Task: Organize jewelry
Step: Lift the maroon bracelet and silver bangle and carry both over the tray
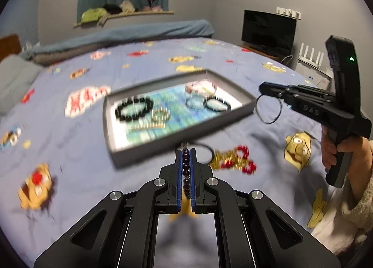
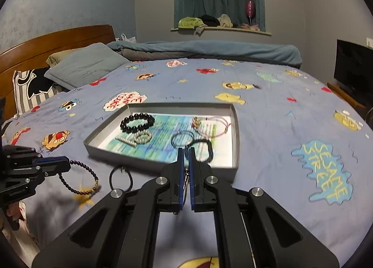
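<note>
Jewelry's mid-transfer: left gripper (image 1: 186,151) has its fingers pinched on a dark beaded bracelet (image 2: 79,179), and right gripper (image 2: 185,150) has its fingers clamped on a thin black cord loop (image 1: 268,110). Both dangle above the bed (image 2: 268,128), near the grey tray (image 2: 235,128). Looks like next is carrying them over the tray and letting go in a free spot.

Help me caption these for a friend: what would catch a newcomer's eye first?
The shallow grey tray of bracelets in the middle of the cartoon-print bedspread. In front of it, the left gripper holds up a dark beaded bracelet, and the right gripper dangles a thin black cord loop.
</note>
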Available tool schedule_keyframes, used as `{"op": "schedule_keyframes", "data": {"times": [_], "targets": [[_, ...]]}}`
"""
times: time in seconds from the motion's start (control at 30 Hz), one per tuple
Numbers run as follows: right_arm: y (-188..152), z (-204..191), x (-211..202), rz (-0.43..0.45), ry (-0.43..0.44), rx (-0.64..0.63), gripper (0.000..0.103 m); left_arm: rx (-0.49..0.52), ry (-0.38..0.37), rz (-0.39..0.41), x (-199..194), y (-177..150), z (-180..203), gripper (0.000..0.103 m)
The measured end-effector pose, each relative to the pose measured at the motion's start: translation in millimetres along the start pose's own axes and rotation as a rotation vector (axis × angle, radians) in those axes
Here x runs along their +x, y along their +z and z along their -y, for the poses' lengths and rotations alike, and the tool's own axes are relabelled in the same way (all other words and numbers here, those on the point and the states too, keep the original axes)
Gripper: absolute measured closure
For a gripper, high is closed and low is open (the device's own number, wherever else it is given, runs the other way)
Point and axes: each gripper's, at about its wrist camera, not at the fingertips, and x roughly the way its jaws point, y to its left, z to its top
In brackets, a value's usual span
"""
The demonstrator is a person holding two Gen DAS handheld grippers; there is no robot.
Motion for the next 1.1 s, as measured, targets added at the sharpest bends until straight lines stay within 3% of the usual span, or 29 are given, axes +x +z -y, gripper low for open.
{"op": "schedule_keyframes", "data": {"times": [0.27,0.43,0.8,1.1], "targets": [[26.4,-11.8,23.8,0.009,0.003,-0.019,0.099,-0.019,0.006,0.063,2.5,42.0,-22.7,0.097],[39.2,-22.7,55.0,-0.002,0.012,-0.025,0.099,-0.043,0.014,0.035,32.4,55.8,-40.8,0.097],[23.7,-31.7,105.6,-0.081,0.072,-0.029,0.099,-0.213,-0.003,-0.102,86.3,33.9,-96.4,0.097],[16.2,-12.1,117.8,-0.143,0.111,0.071,0.099,-0.192,0.02,-0.122,91.5,25.5,-96.2,0.097]]}}
